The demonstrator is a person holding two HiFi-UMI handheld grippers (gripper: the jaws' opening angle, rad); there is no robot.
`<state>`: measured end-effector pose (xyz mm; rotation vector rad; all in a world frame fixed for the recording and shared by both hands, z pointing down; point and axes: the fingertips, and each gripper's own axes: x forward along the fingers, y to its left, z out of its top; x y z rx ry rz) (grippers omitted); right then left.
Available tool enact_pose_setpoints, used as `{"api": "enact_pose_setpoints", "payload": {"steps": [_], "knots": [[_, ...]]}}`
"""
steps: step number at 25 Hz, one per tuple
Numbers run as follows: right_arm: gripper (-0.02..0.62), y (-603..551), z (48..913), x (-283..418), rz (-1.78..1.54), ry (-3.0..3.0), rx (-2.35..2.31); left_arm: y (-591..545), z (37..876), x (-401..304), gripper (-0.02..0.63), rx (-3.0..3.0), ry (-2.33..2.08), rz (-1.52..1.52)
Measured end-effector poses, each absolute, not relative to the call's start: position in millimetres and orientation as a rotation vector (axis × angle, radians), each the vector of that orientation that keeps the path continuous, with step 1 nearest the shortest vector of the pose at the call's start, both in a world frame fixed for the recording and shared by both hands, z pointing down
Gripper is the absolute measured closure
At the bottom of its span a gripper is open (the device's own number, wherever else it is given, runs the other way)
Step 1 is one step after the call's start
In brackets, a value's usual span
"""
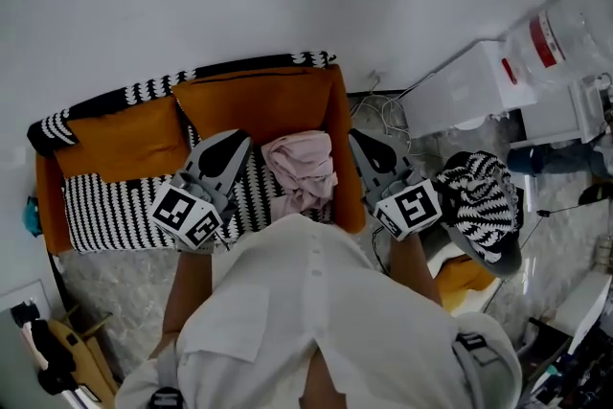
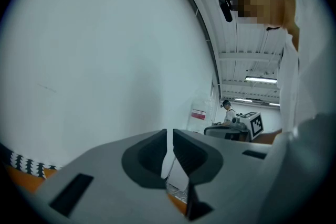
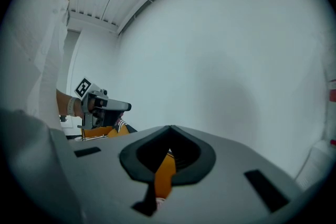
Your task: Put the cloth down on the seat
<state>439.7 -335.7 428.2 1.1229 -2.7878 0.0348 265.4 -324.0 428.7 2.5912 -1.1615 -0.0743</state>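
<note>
A crumpled pink cloth (image 1: 301, 170) lies on the black-and-white patterned seat (image 1: 115, 211) of an orange sofa, against its right armrest (image 1: 347, 177). My left gripper (image 1: 233, 143) hovers just left of the cloth, apart from it. Its jaws stand together with only a thin slit between them and nothing in it (image 2: 168, 136). My right gripper (image 1: 360, 143) is outside the armrest, to the right of the cloth, shut and empty (image 3: 170, 128). Both gripper views point up at the white wall. The cloth does not show in them.
Orange back cushions (image 1: 259, 101) line the sofa's rear under a patterned trim. Right of the sofa are a zebra-striped round seat (image 1: 484, 196), a white box-like unit (image 1: 460, 91) and cables (image 1: 388, 115) on the floor. A person stands far off (image 2: 229, 112).
</note>
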Motion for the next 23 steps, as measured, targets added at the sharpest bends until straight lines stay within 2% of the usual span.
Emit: {"api": "enact_pose_setpoints", "payload": {"steps": [23], "knots": [[0.586, -333, 440, 417, 0.032, -2.77, 1.049, -316, 433, 249, 0.557, 2.562, -1.195, -0.068]]}}
